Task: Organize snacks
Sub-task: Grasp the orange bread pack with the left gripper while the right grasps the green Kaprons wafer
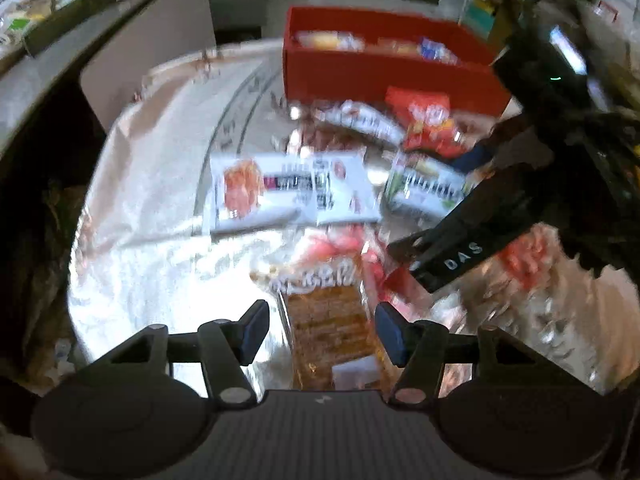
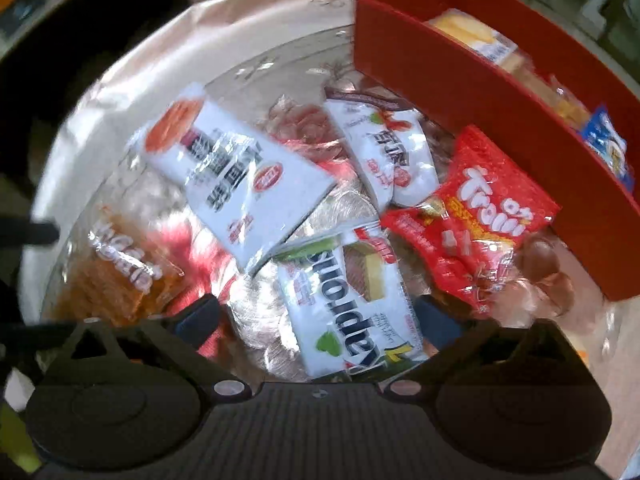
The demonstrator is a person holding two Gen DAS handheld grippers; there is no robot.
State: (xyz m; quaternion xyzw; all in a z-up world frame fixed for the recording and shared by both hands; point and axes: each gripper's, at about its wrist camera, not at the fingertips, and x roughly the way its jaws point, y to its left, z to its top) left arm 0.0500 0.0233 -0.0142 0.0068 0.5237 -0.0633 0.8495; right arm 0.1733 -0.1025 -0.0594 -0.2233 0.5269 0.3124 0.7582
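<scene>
Several snack packets lie on a table with a glossy floral cloth (image 1: pixel 152 264). My left gripper (image 1: pixel 322 332) is open, its fingers on either side of a clear packet of brown wafers (image 1: pixel 332 328), not closed on it. My right gripper (image 2: pixel 320 316) is open, over a white and green Shoudey wafer packet (image 2: pixel 352 304). It also shows in the left wrist view (image 1: pixel 452 252). A long white packet (image 2: pixel 248 184), a smaller white packet (image 2: pixel 392 160) and a red Trolli bag (image 2: pixel 476 220) lie around. The red box (image 2: pixel 448 80) holds a yellow bun packet (image 2: pixel 468 36) and a blue packet (image 2: pixel 608 144).
The red box (image 1: pixel 360 76) stands at the table's far edge. A counter with bags and boxes (image 1: pixel 52 4) runs at the left. Shelves with goods show at the back right (image 1: pixel 484 4). The cloth to the left of the pile (image 1: pixel 168 152) holds nothing.
</scene>
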